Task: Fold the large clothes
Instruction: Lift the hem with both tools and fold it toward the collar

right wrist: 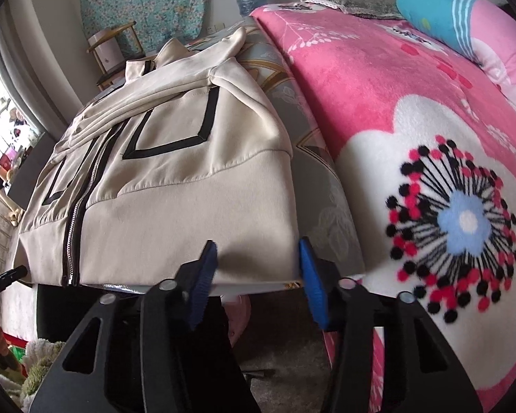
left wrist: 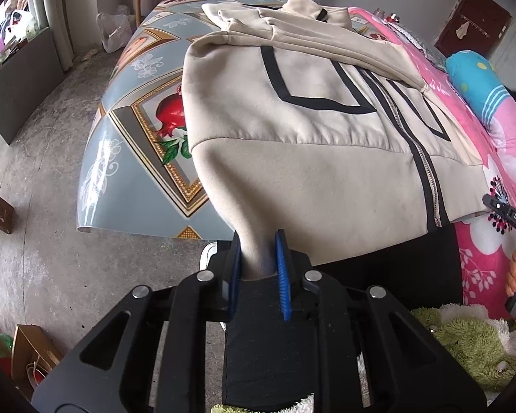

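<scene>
a beige zip jacket (left wrist: 326,130) lies flat on a table (left wrist: 137,110) beside a pink blanket (right wrist: 412,120). the left gripper (left wrist: 259,261) is clamped on its hem corner; the right gripper (right wrist: 258,275) straddles the other corner, jaws apart.

A: Jacket (left wrist: 326,158)?
B: Beige, with black lines in angular outlines and black tape along a silvery zip (left wrist: 426,172).
A: Table cover (left wrist: 137,103) to the left?
B: Grey-blue, white leaf sprigs, gold-edged frames, one red pomegranate (left wrist: 170,113) with green leaves.
A: Blanket (right wrist: 412,110) on the right?
B: Pink, with a big white flower, pale blue at its heart, ringed by black and red dots.
A: Pillow (right wrist: 437,10) at the far right?
B: Bright blue, with yellow spots and white stripes.
A: Gripper pads (right wrist: 313,282)?
B: Blue, on black.
</scene>
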`<state>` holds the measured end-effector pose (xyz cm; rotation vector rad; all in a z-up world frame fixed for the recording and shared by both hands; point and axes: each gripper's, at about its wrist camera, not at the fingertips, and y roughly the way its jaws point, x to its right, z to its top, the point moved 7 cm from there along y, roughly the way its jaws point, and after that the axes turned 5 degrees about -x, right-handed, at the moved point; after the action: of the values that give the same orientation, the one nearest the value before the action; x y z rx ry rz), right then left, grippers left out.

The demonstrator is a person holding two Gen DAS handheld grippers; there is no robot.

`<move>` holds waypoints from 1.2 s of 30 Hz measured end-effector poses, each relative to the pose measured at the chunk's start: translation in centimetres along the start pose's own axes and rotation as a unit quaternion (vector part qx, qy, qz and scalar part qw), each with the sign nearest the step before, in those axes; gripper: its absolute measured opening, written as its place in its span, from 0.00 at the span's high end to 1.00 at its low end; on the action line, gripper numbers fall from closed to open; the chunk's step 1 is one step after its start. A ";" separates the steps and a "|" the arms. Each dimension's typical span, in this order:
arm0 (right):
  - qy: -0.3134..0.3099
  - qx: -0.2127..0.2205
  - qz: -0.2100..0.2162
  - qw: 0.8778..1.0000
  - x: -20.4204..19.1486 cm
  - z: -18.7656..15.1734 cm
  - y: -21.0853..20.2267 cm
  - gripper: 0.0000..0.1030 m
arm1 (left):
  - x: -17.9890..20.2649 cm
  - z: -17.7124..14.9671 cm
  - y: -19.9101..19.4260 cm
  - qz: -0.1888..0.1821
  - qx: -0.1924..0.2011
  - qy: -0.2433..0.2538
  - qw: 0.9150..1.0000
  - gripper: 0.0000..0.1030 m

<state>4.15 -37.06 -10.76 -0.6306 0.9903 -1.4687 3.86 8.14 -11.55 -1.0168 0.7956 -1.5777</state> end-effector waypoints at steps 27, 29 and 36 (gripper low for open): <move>-0.063 0.099 0.045 0.992 -5.3 11.6 -4.6 0.95 | 2.2 11.4 -8.2 -0.039 0.146 0.023 0.988 0.96; -0.071 0.102 0.049 0.991 -6.2 14.0 -3.7 0.95 | 1.3 13.5 -7.6 -0.043 0.146 0.013 0.988 0.96; -0.059 0.093 0.060 0.992 -8.3 21.9 1.2 0.95 | -2.3 19.3 -2.8 -0.050 0.124 -0.032 0.991 0.95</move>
<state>24.49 -33.68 0.28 -0.5077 0.7751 -1.3821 20.43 11.15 -1.52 -0.9314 0.4961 -1.6730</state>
